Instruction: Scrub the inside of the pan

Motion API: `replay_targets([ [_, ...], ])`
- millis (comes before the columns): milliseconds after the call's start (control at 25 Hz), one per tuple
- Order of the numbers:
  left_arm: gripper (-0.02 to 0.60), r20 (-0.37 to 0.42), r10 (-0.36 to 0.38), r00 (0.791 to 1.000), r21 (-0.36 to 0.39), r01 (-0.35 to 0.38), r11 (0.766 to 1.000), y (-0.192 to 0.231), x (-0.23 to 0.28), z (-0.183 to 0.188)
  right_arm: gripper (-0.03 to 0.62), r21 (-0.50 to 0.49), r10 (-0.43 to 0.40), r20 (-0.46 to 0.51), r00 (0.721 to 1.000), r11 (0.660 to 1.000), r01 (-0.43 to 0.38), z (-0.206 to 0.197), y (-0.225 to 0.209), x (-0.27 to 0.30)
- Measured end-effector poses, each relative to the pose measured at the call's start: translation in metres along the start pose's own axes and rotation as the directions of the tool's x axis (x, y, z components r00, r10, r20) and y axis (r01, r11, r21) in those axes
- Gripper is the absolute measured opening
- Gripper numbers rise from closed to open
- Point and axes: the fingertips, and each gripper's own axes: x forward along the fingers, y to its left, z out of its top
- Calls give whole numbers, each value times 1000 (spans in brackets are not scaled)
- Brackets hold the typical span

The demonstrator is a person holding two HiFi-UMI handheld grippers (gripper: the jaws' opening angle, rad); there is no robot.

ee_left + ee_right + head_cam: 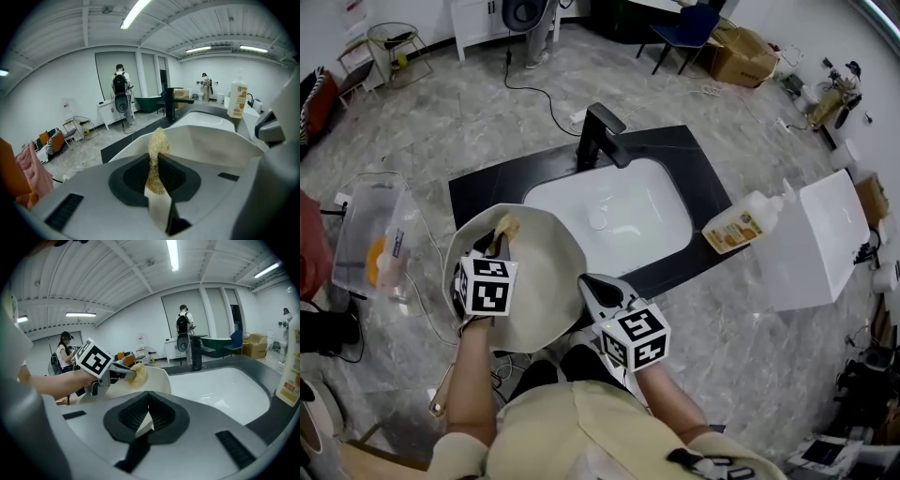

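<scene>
A cream pan [546,281] is held tilted over the counter's front edge, left of the sink. My left gripper [501,236] reaches into the pan's upper left and is shut on a tan scrubber [506,227]. In the left gripper view the scrubber [157,152] stands pinched between the jaws, with the pan's wall [211,145] just beyond. My right gripper [591,287] is shut on the pan's right rim. The right gripper view shows a thin white edge of the pan [146,422] clamped in the jaws, and the left gripper [127,374] with the scrubber [138,374] over the pan [157,379].
The white sink basin [623,217] sits in a black counter [694,159] with a black faucet [602,137] behind it. A soap bottle [742,227] and a white box [817,242] lie at the right. A clear plastic container [379,246] stands at the left. People stand far behind.
</scene>
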Motion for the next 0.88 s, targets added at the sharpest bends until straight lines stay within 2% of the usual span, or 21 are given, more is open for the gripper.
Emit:
replay_targets([
  [240, 54, -54, -8, 999, 3, 8, 1000, -5, 27, -2, 15, -2, 17, 5, 1000, 1000, -17, 7, -12, 4],
  [480, 54, -86, -72, 994, 83, 79, 993, -31, 39, 0, 15, 0, 26, 4, 1000, 1000, -26, 8, -14, 5],
  [640, 54, -101, -145, 984, 161, 160, 974, -58, 44, 3, 15, -1, 19, 6, 1000, 1000, -19, 8, -14, 2],
  [880, 54, -137, -241, 961, 251, 269, 930, -91, 42, 3, 15, 17, -22, 20, 1000, 1000, 21, 5, -22, -8],
])
